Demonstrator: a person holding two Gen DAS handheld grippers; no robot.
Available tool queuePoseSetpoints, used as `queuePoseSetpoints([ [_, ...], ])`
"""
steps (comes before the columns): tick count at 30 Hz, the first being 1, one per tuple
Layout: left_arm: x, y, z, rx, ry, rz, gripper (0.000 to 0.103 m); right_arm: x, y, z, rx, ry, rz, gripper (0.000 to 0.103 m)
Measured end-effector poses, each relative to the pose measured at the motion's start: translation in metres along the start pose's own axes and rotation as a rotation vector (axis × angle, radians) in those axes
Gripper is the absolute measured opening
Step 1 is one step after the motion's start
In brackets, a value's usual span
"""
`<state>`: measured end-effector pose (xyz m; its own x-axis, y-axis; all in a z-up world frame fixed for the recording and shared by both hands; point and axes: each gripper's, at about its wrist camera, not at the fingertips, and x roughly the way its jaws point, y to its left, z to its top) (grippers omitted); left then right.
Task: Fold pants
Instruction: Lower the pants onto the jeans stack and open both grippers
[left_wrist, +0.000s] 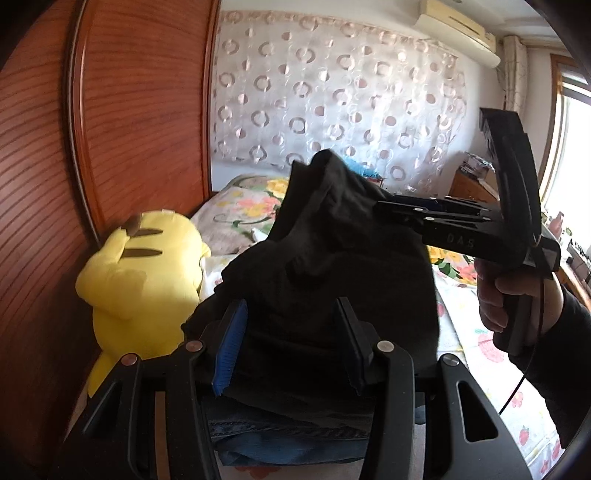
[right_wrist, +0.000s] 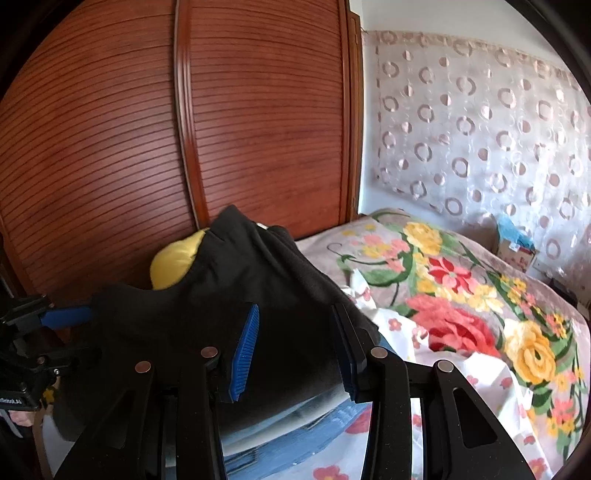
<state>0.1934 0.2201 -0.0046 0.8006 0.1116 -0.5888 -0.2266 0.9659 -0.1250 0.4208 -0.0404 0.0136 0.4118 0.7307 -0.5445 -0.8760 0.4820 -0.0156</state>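
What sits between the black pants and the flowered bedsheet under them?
Folded blue jeans lie under the black pants, on the flowered bedsheet; both wrist views show it.

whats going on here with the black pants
A person with a claw in each hand is folding black pants on a bed with a floral blanket. The pants sit bunched on top of folded blue denim. Both the left claw and right claw stand open around the fabric, not pinching it.

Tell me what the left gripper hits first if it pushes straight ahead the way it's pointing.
Most likely the black pants: the dark cloth is bunched right in front of the left gripper, filling the gap between its open fingers. Depth is hard to judge, but nothing else sits nearer.
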Motion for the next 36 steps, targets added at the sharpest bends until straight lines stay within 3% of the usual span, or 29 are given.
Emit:
queuePoseSetpoints([
  [10,-0.014,-0.007,-0.003,0.047,-0.010,0.031,0.050,-0.021,0.016,-0.003,0.030,0.003,-0.039,0.041],
  [23,-0.055,-0.047,-0.022,0.147,-0.033,-0.035,0.050,-0.134,0.065,-0.052,0.127,-0.057,-0.136,0.042],
  [28,-0.070,-0.076,-0.031,0.178,-0.048,-0.109,0.080,-0.181,0.084,-0.077,0.172,-0.083,-0.190,0.045],
  [36,-0.085,-0.118,-0.045,0.242,-0.051,-0.176,0.090,-0.236,0.112,-0.113,0.228,-0.099,-0.286,0.048],
])
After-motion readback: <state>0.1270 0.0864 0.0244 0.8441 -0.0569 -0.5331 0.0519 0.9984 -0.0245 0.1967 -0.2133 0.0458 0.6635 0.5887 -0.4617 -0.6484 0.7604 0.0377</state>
